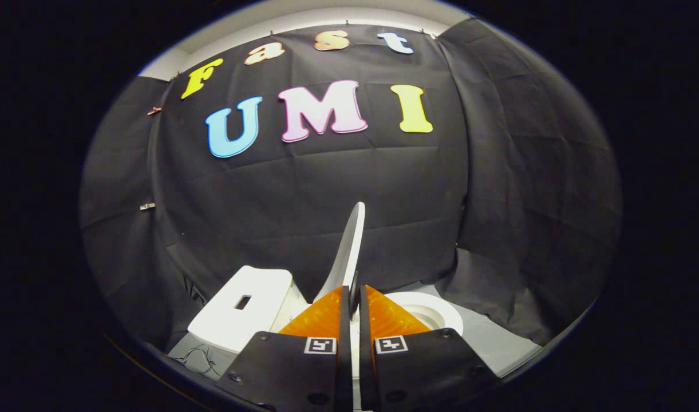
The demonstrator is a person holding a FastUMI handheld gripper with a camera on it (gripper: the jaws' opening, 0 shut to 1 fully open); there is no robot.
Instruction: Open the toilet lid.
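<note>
tongs (353, 297) pinching the lower edge of the toilet lid (349, 246), orange fingers (320, 317) clamped either side. lid raised near upright, seen edge-on just ahead. white tank (243, 306) to the left, bowl rim (432, 312) to the right

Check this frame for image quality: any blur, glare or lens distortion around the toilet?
Gripper view: strong fisheye bending, the cloth wall's folds curve outward. Focus is sharp on the raised toilet lid, gripped edge-on in the tool. The tank and bowl rim are bright but not blown out; no glare, no motion blur. The cloth stays dim.
</note>
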